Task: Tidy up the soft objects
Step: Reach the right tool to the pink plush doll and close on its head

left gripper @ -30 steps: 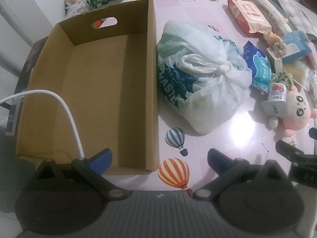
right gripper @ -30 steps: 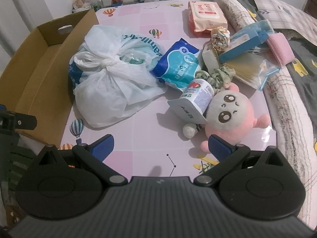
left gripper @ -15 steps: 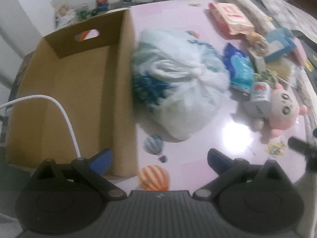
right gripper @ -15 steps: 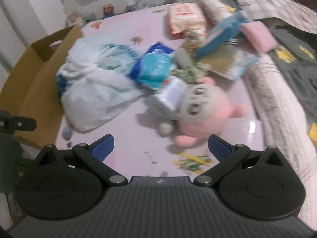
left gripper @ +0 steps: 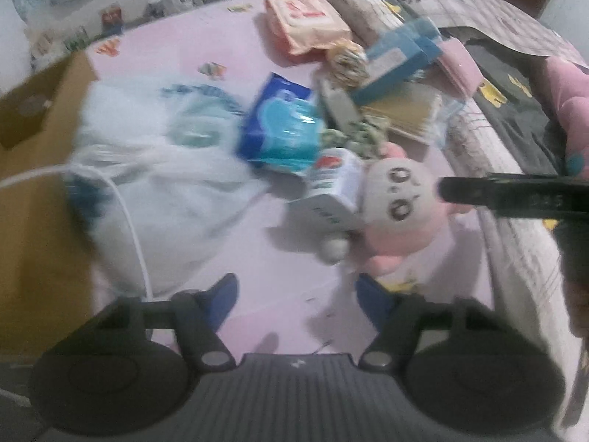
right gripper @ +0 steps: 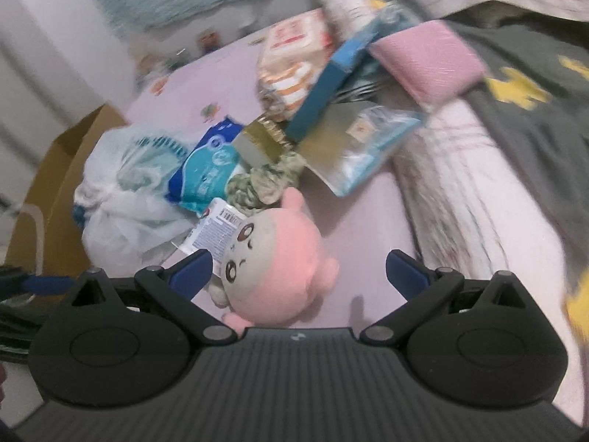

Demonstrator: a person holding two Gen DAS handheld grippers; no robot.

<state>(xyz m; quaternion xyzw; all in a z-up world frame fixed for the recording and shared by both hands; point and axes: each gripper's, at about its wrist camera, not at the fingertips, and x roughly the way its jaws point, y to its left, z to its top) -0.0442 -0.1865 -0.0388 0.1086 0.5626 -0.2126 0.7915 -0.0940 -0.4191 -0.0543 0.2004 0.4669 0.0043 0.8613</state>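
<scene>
A pink plush doll (right gripper: 283, 261) with a white face lies on the pink table (right gripper: 360, 213), its paper tag (right gripper: 217, 228) to its left. My right gripper (right gripper: 298, 270) stands open just over the doll. The doll sits between the fingers, close to the left one, and the pads do not press it. In the left wrist view my left gripper (left gripper: 296, 291) hovers over bare table in front of the doll (left gripper: 401, 199). Its jaws are closing with nothing between them. A tied white plastic bag (left gripper: 165, 191) and a blue tissue pack (left gripper: 283, 129) lie left of the doll.
An open cardboard box (left gripper: 33, 147) stands at the table's left. Behind the doll are a green scrunchie (right gripper: 265, 180), a blue carton (right gripper: 324, 88), a clear packet (right gripper: 353, 147), an orange wipes pack (left gripper: 305, 18) and a pink pad (right gripper: 430, 59). Bedding (right gripper: 478, 184) borders the right. A white cable (left gripper: 129, 221) crosses the left wrist view.
Both grippers have swung right, from the box and bag toward the doll. The left jaws have narrowed. The doll now lies between the right gripper's fingers.
</scene>
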